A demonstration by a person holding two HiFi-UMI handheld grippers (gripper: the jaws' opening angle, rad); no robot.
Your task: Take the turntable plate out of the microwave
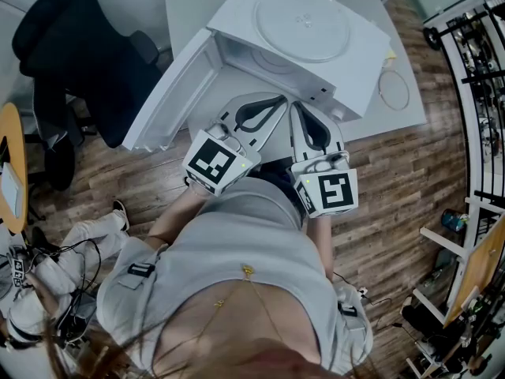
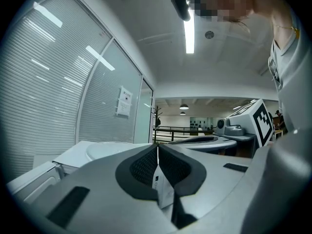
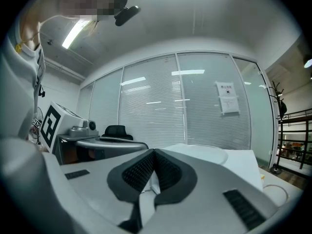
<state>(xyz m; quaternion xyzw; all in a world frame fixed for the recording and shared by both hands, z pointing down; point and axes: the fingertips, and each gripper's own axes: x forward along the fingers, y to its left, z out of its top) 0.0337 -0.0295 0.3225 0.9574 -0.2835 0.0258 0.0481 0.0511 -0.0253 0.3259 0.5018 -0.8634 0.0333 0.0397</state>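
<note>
A wood-plank floor (image 1: 410, 180) surrounds a white worktop (image 1: 398, 121), and behind it runs a glass partition (image 3: 161, 106) with closed blinds and a paper notice (image 3: 228, 97) stuck to it. The turntable plate (image 1: 302, 22), a pale round disc, lies flat on the roof of the white microwave (image 1: 355, 65), covering most of the roof and lying within its edges. In the right gripper view the plate (image 3: 204, 155) shows as a low raised disc on that same top. The microwave stands on the worktop with its door (image 1: 170, 93) swung fully open on the side towards a black office chair (image 1: 79, 46), which stands on the floor well clear of the door. On the opposite side of the microwave, a thin ring (image 1: 393, 91) lies flat on the worktop just beside the casing. In front of the microwave's open mouth the person holds both tools side by side, tips towards the opening and outside it. The left tongs (image 1: 280, 99) are pressed together with nothing between them, and the right tongs (image 1: 298, 107) are likewise closed and empty. Neither touches the microwave or the plate.
</note>
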